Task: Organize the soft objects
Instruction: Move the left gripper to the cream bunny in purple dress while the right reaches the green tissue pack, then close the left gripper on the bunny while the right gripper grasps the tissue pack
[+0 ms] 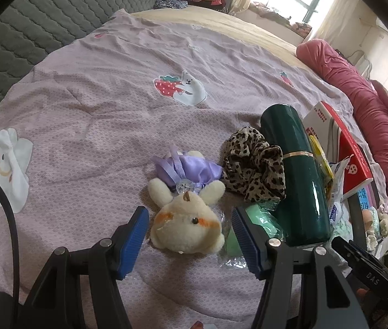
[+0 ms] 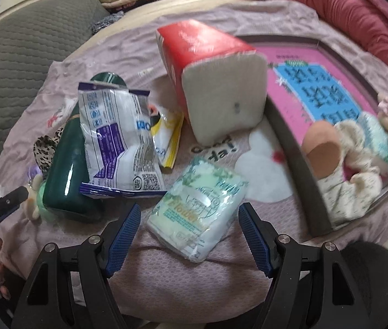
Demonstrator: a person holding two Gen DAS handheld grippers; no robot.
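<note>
We've got the left gripper [image 1: 191, 242] spread wide around the plush bunny [image 1: 187, 226], right gripper [image 2: 189, 242] apart over the tissue pack [image 2: 198, 208].

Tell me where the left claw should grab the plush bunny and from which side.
Grip the plush bunny across its round head, probably straight ahead: the open left claw already brackets it. The head is the bulkiest, nearest part; the purple dress touches the leopard scrunchie.
</note>
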